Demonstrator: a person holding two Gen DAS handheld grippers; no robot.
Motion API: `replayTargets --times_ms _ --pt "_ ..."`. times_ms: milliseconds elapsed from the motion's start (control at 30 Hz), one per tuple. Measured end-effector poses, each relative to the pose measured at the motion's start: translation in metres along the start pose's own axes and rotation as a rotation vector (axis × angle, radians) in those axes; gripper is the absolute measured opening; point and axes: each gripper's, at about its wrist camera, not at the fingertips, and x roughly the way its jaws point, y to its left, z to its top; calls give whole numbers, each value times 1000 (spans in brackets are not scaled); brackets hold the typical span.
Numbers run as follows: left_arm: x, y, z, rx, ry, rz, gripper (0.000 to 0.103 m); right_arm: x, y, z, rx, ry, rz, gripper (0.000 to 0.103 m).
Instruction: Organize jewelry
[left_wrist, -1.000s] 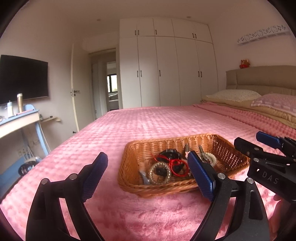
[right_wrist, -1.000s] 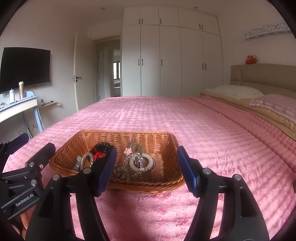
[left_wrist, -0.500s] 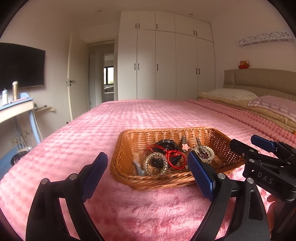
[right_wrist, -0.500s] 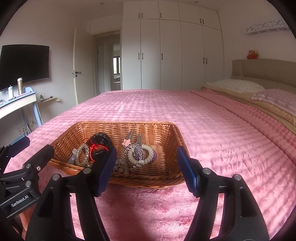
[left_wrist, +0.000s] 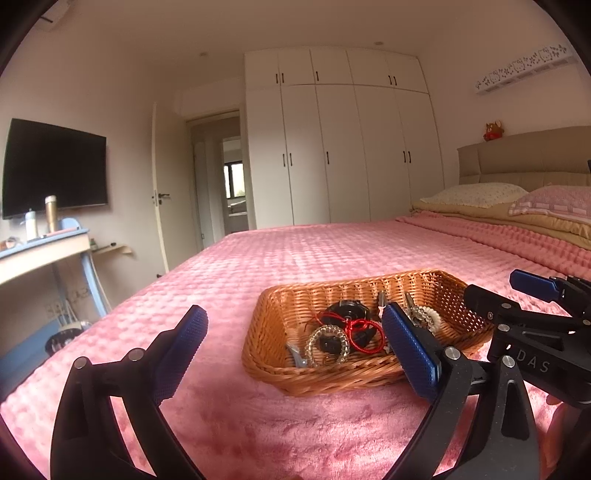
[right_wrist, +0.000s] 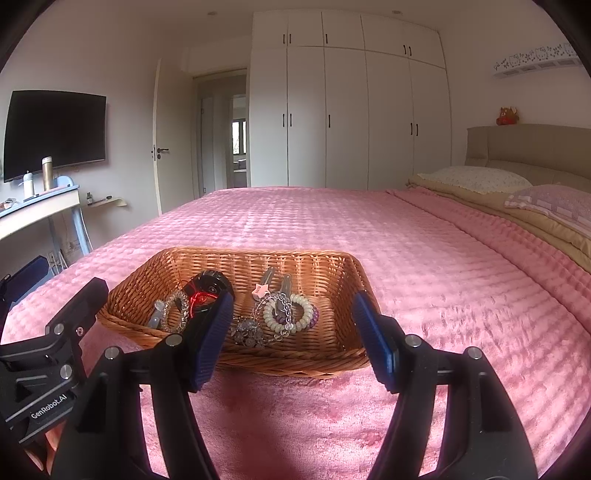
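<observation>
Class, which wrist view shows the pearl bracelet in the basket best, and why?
The right wrist view: the pearl bracelet lies whole and unblocked between the open jaws, near the middle of the basket. In the left wrist view the bracelet is smaller and partly hidden behind a blue finger pad.

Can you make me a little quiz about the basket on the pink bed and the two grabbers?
1. True or false: both the left gripper and the right gripper are open and holding nothing.
2. What does the wicker basket sit on? A) a desk B) the pink blanket C) the floor
3. Fill in: the pearly white bracelet lies ___ the basket.

Key: 1 true; 2 B; 3 inside.
</observation>
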Motion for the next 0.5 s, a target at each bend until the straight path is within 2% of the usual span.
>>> replayTargets --times_ms 500 --pt "8 3 -2 -9 39 -20 95 5 2 -1 -5 24 7 69"
